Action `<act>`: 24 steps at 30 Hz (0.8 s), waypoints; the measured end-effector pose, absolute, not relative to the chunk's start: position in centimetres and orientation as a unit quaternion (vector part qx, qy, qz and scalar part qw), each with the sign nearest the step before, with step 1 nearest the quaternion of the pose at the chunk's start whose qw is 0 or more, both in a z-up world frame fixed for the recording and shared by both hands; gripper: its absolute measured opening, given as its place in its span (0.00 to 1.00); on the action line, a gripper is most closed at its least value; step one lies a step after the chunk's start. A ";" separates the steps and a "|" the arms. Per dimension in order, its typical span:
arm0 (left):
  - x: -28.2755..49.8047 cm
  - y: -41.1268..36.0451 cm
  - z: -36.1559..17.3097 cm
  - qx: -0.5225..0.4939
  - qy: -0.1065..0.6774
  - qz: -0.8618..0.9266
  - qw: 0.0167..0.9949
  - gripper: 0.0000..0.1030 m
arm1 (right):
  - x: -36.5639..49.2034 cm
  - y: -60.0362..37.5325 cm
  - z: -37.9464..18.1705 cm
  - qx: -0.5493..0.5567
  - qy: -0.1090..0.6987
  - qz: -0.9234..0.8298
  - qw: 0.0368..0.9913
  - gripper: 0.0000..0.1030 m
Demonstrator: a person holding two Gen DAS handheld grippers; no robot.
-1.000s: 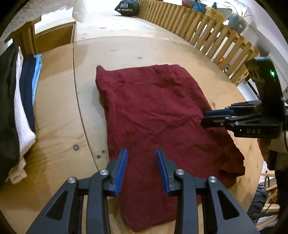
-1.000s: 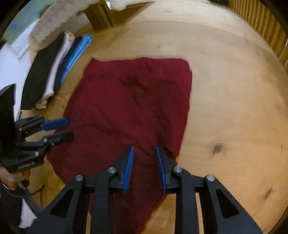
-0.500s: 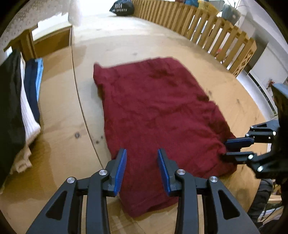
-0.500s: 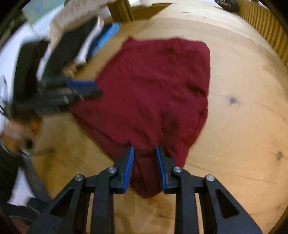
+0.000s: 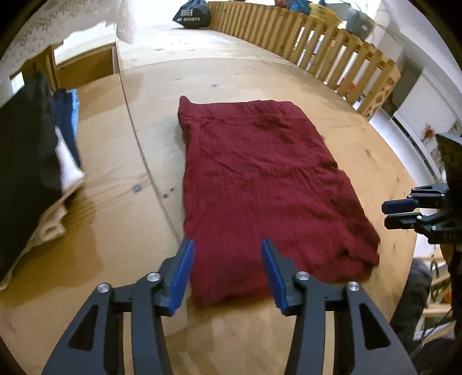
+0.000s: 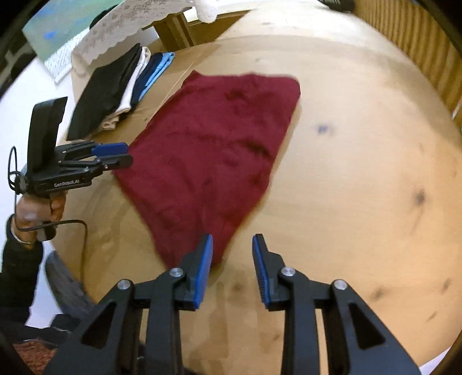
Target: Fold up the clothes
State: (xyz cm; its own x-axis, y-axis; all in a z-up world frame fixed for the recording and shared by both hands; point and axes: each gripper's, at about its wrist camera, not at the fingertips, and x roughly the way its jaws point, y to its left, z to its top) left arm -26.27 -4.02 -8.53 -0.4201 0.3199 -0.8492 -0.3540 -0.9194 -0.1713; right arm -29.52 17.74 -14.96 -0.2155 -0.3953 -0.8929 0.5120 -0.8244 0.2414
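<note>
A dark red garment (image 5: 260, 184) lies flat as a folded rectangle on the round wooden table (image 5: 288, 78). My left gripper (image 5: 227, 248) is open over its near edge, with only the cloth below showing between the fingers. In the right wrist view the garment (image 6: 219, 144) reaches up and left from my right gripper (image 6: 232, 242), which is open beside the near corner and holds nothing. Each gripper shows in the other's view: the right gripper (image 5: 387, 215) off the cloth's right side, the left gripper (image 6: 115, 157) at its left edge.
A stack of folded clothes (image 5: 31, 173), black, white and blue, sits at the table's left (image 6: 115, 83). A wooden slat railing (image 5: 317, 46) runs behind, with a black bag (image 5: 192, 14) beyond. A white lace cloth (image 6: 121, 31) hangs near the stack. A hand (image 6: 43, 207) grips the left tool.
Both grippers have pulled back toward the near end of the garment and their jaws stand wider. The right gripper has moved off the cloth to its corner.
</note>
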 end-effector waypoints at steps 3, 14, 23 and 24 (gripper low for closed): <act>-24.5 -4.0 -8.4 -0.493 0.095 0.839 0.213 0.45 | -28.6 17.8 -14.9 0.541 0.065 -0.791 0.278 0.35; -26.6 -4.3 -10.5 -0.531 0.070 0.809 0.242 0.51 | -27.2 18.0 -15.4 0.532 0.079 -0.814 0.219 0.44; -26.1 -2.1 -10.9 -0.524 0.106 0.806 0.254 0.52 | -26.9 17.0 -15.5 0.518 0.094 -0.822 0.218 0.45; -26.0 -1.8 -11.0 -0.521 0.115 0.807 0.253 0.51 | -26.8 16.8 -15.5 0.513 0.102 -0.823 0.222 0.45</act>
State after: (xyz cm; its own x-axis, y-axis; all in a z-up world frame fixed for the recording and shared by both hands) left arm -25.95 -1.82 -10.96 -0.3285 0.2891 -0.8991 -0.5288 -0.8451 -0.0785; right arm -26.82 16.78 -15.51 -0.3751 -0.2598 -0.8899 0.4694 -0.8810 0.0593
